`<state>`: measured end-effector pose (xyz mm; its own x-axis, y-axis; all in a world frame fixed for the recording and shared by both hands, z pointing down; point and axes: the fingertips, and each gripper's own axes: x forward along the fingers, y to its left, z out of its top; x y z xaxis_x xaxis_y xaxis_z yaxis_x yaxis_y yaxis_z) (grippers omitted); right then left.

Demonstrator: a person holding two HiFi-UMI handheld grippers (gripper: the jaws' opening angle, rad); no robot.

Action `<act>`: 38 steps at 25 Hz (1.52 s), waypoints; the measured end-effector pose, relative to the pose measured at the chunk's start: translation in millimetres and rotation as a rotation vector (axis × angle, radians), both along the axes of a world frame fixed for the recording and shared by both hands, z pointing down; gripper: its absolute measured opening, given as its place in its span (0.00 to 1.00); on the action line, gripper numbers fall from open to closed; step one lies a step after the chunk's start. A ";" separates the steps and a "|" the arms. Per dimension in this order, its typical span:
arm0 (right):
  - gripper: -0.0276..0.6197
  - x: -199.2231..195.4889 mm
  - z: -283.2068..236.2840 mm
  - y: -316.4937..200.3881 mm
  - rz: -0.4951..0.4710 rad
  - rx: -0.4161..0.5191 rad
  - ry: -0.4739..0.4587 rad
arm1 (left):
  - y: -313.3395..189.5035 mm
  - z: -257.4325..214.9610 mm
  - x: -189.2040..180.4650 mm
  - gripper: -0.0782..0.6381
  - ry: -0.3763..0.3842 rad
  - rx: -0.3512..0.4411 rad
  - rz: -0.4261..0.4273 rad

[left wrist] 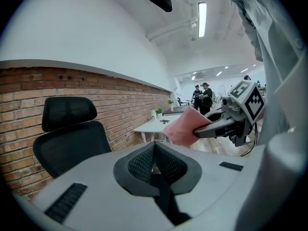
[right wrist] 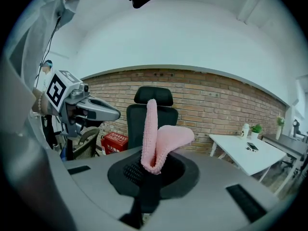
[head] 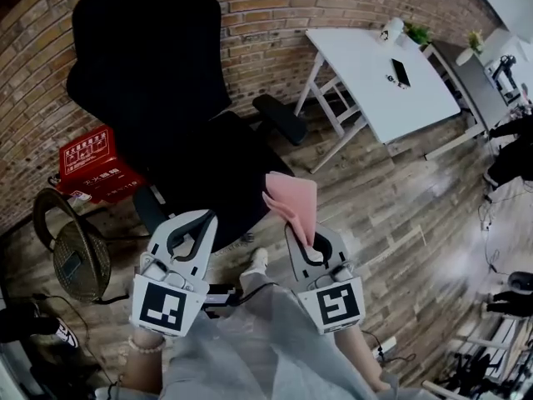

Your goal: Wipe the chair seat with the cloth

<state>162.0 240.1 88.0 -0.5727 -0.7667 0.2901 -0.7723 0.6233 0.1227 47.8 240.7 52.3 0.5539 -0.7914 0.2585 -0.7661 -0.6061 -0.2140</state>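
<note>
A black office chair (head: 162,82) stands by the brick wall, its seat (head: 221,173) just ahead of both grippers; it also shows in the left gripper view (left wrist: 67,138) and the right gripper view (right wrist: 154,110). A pink cloth (head: 293,202) is pinched in my right gripper (head: 310,242), which is shut on it; the cloth (right wrist: 159,141) stands up folded from the jaws and hangs over the seat's right front edge. My left gripper (head: 190,227) is shut with nothing in it, held near the seat's front left. From the left gripper view the cloth (left wrist: 185,126) shows in the right gripper.
A red box (head: 93,163) and a round fan (head: 73,252) sit left of the chair. A white table (head: 383,77) with a phone and a bottle stands at the right. People (left wrist: 202,96) stand far off. Wood floor (head: 400,223) lies around.
</note>
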 end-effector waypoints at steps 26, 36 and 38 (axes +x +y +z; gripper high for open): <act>0.13 8.0 86.2 -148.1 -0.168 -0.151 0.051 | -159.8 64.0 2.5 0.13 -0.034 -0.086 -0.180; 0.13 -29.7 144.1 -194.2 -0.144 -0.221 0.069 | -208.5 117.0 -55.1 0.13 -0.041 -0.131 -0.206; 0.13 -39.0 156.9 -206.2 -0.144 -0.221 0.102 | -217.9 129.6 -66.0 0.13 -0.049 -0.139 -0.193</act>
<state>123.0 33.9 244.8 -0.6307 -0.5914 0.5025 -0.6644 0.7460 0.0441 -18.2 22.8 181.9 0.3796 -0.8365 0.3953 -0.8615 -0.4753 -0.1784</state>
